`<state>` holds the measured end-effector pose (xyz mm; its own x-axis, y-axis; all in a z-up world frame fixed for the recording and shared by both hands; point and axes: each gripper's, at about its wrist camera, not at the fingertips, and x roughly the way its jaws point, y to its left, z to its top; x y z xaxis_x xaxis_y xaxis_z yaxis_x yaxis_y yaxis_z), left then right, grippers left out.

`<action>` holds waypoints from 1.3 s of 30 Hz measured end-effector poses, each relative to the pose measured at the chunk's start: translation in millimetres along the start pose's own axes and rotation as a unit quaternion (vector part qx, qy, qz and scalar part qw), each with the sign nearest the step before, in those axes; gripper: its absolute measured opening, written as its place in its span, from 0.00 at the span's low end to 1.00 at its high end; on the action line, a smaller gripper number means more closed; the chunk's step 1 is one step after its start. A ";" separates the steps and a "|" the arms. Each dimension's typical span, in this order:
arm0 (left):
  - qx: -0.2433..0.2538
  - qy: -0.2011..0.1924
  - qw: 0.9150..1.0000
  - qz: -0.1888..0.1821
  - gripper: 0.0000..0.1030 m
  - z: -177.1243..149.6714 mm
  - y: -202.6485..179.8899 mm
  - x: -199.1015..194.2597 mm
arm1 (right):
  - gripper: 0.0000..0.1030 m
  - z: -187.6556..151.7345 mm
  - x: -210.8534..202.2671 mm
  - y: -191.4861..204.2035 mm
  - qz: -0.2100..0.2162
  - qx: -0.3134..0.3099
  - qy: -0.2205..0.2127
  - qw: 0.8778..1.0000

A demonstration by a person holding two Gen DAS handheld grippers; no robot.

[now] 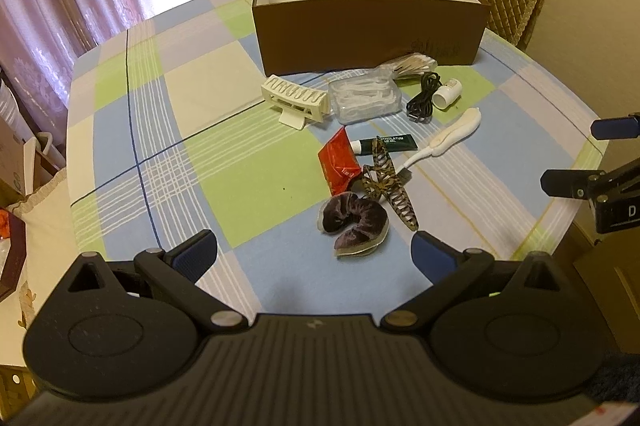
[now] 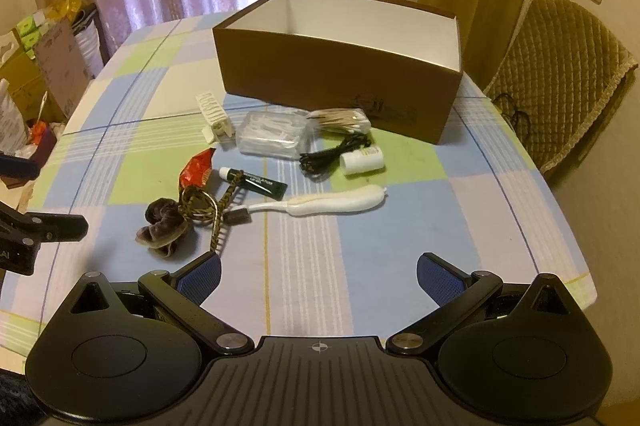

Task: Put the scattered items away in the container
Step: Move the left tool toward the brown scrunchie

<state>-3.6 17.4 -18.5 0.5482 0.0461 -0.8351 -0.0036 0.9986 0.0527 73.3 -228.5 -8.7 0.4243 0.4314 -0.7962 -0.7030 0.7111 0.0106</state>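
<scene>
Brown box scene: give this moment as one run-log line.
left gripper: open, empty | right gripper: open, empty | brown box: no items visible | scrunchie: on table

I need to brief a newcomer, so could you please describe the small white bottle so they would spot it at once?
Find the brown box on the checked tablecloth. Before its front wall lies the white bottle, on its side, touching a black cable. It is the only short cylinder there.
</scene>
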 end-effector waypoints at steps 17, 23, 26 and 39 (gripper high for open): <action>0.020 0.007 0.999 -0.024 0.99 3.4 -17.3 27.9 | 0.98 -1.4 15.9 -30.9 0.029 0.020 -0.010 0.999; 0.016 0.010 1.000 -0.023 0.98 4.6 -25.3 47.8 | 0.98 -1.0 32.8 -50.6 0.051 0.001 -0.016 0.999; 0.015 0.017 1.000 -0.015 0.94 5.2 -27.8 56.8 | 0.98 -0.5 43.3 -59.2 0.058 -0.012 -0.011 0.998; -0.020 0.037 0.999 0.006 0.90 5.8 -29.4 77.1 | 0.98 11.1 82.3 -75.6 0.084 -0.050 0.020 0.995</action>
<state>43.7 -8.6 -81.2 0.4841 0.0593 -0.8730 -0.0447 0.9981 0.0430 167.8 -240.6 -68.3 0.2741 0.5153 -0.8120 -0.8157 0.5718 0.0875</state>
